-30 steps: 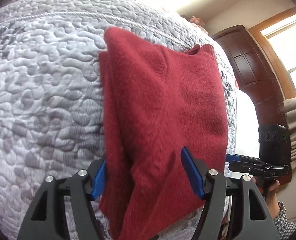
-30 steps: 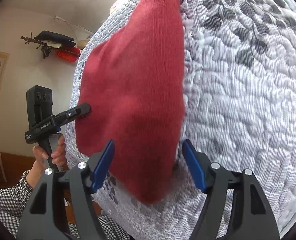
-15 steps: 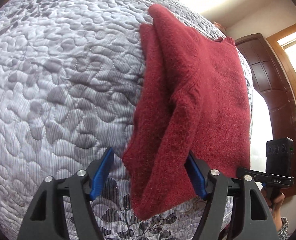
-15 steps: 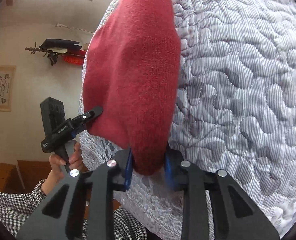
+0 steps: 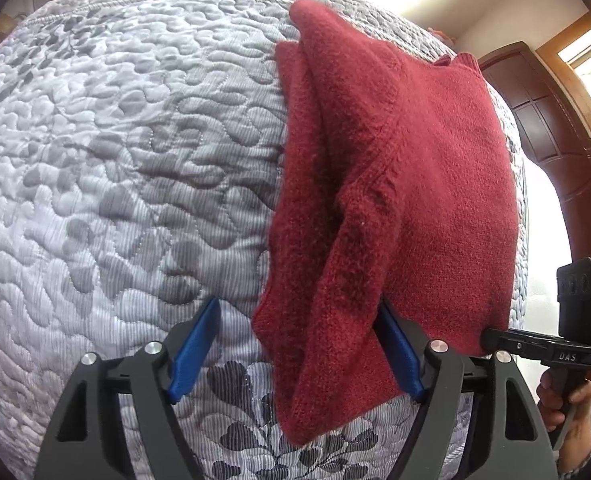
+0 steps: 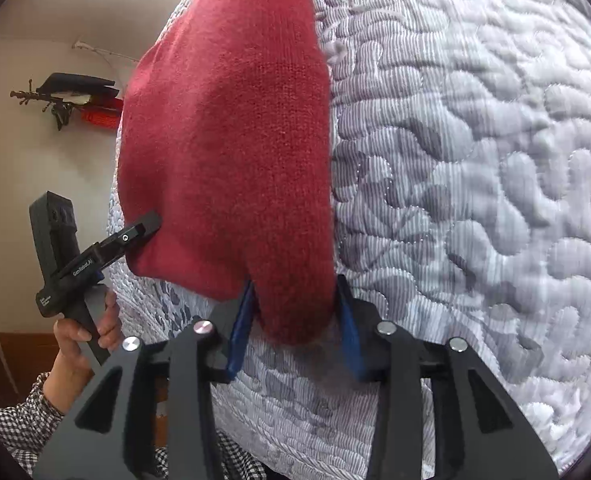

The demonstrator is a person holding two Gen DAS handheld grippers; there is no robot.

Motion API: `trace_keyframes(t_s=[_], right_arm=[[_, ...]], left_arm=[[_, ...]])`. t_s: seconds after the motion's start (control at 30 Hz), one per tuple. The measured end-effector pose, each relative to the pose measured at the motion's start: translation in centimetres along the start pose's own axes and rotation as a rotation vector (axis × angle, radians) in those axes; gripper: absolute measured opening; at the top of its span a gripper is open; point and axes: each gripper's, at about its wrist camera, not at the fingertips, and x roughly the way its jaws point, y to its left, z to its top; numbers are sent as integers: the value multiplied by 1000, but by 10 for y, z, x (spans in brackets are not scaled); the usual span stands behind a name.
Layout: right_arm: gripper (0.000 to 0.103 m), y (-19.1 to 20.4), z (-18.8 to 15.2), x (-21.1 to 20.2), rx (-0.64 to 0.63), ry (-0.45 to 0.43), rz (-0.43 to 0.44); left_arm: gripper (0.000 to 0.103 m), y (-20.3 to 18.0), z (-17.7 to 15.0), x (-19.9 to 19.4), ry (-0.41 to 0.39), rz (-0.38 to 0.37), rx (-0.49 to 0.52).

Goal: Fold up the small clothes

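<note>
A red knit sweater (image 5: pixel 415 180) lies folded lengthwise on a grey quilted bed cover (image 5: pixel 115 160). My left gripper (image 5: pixel 297 354) is open at the sweater's near end, and a hanging fold of the knit drapes between its blue pads and over the right one. In the right wrist view the sweater (image 6: pixel 235 140) runs away from the camera. My right gripper (image 6: pixel 295 328) is shut on its near corner, and the fabric fills the gap between the pads. Each gripper shows in the other's view, at the sweater's edge: the right gripper (image 5: pixel 535 346) and the left gripper (image 6: pixel 131 236).
The quilt (image 6: pixel 475 160) spreads wide to the right of the sweater. A dark wooden door (image 5: pixel 555 128) stands past the bed's far side. A wall hook with dark items (image 6: pixel 67 96) hangs on the wall. A person's hand (image 6: pixel 83 332) in a checked sleeve holds the left gripper.
My right gripper was open a second ago and has closed on the sweater's near corner. The left gripper has shifted left along the sweater's end and stays open.
</note>
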Motion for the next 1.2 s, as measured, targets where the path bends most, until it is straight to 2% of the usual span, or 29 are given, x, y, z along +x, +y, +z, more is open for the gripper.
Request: trace_keyframes(t_s=[0.07,0.2,0.23,0.27,0.83,1.2], right_arm=[[52,9,-5,-14,-22,-29,-78],[78,27,-13,-41,-75,-91,-255],[86,31,-16,-44,-87,-105,-279],[90,33,-18,-48,-92,-117,-296],[93,72,-53,-78,-109,-173,-359],[96,101,-65,-91,-131,-205,-395]], left_arm=[[85,-4,-3,-11,-7,52,4],[92,-9,-15,-33,-19,137,8],[93,-11,-19,-38,-24,146,9],[94,-11,-23,-43,-27,161,7],[99,-51,-42,-99,-86,345,91],[99,-70,-48,-140,-149,367,121]])
